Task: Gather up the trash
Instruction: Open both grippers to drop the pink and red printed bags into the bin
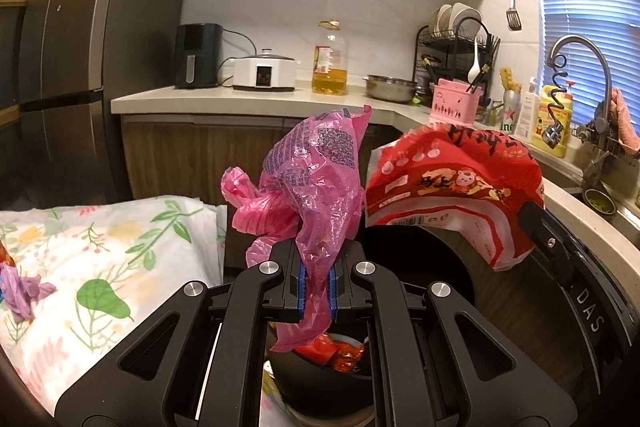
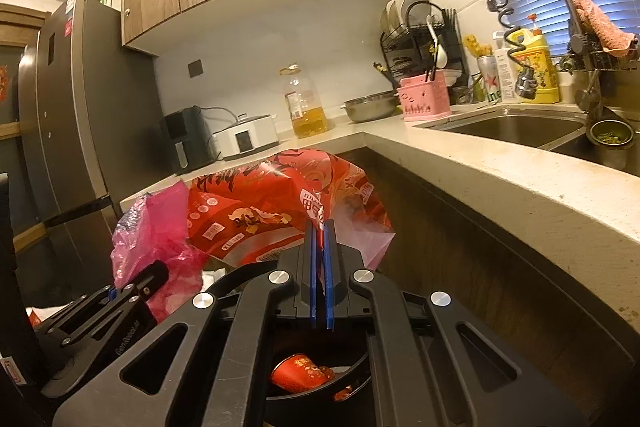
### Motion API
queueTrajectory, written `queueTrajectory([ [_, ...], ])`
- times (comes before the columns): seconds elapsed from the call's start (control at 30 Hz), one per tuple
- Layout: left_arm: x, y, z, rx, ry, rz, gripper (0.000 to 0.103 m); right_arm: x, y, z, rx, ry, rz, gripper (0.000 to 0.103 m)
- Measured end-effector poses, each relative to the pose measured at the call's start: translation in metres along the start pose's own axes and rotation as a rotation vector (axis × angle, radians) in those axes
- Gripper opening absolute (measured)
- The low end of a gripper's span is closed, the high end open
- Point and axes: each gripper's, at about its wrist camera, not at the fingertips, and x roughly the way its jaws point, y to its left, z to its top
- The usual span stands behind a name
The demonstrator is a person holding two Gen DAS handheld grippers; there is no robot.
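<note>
Pink bag (image 1: 308,187) upright, long axis vertical, pinched in left claw (image 1: 316,287); right claw (image 2: 320,267) pinching red wrapper (image 2: 256,215).

The left gripper (image 1: 316,285) is pointing forward and slightly downward, its blue pads (image 1: 303,287) pressing together on a crumpled pink plastic bag (image 1: 316,179). The right gripper (image 2: 319,267) is sitting just beside it at a similar shallow downward tilt, its blue pads (image 2: 328,275) clamping an edge of a red printed wrapper (image 2: 256,219). No hand or sleeve is showing.
</note>
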Motion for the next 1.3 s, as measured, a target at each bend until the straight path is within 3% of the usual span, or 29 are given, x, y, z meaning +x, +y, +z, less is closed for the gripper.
queueTrajectory([
  [0.6,0.01,0.012,-0.007,-0.051,0.002,0.021,0.008,0.03,-0.004,-0.016,-0.024,0.111,0.041,0.008],
  [0.67,0.011,0.013,-0.007,-0.06,0.007,0.015,0.008,0.033,-0.004,-0.019,-0.024,0.125,0.045,0.017],
  [0.73,0.011,0.011,-0.009,-0.058,0.009,0.014,0.008,0.032,-0.004,-0.02,-0.022,0.125,0.046,0.035],
  [0.83,0.014,0.005,-0.01,-0.043,0.016,-0.007,0.009,0.026,-0.009,-0.018,-0.007,0.1,0.027,0.052],
  [0.93,0.019,-0.001,-0.014,-0.013,0.034,-0.033,0.026,0.019,-0.018,-0.016,0.02,0.085,0.013,0.06],
  [0.97,0.019,-0.001,-0.015,-0.011,0.033,-0.034,0.049,0.017,-0.02,-0.015,0.027,0.083,0.008,0.062],
  [1.0,0.018,-0.001,-0.017,-0.012,0.027,-0.04,0.064,0.015,-0.022,-0.015,0.031,0.081,0.004,0.063],
  [1.3,0.007,0.009,-0.025,-0.022,0.029,-0.024,0.08,-0.004,-0.021,-0.014,0.01,0.058,-0.005,0.068],
])
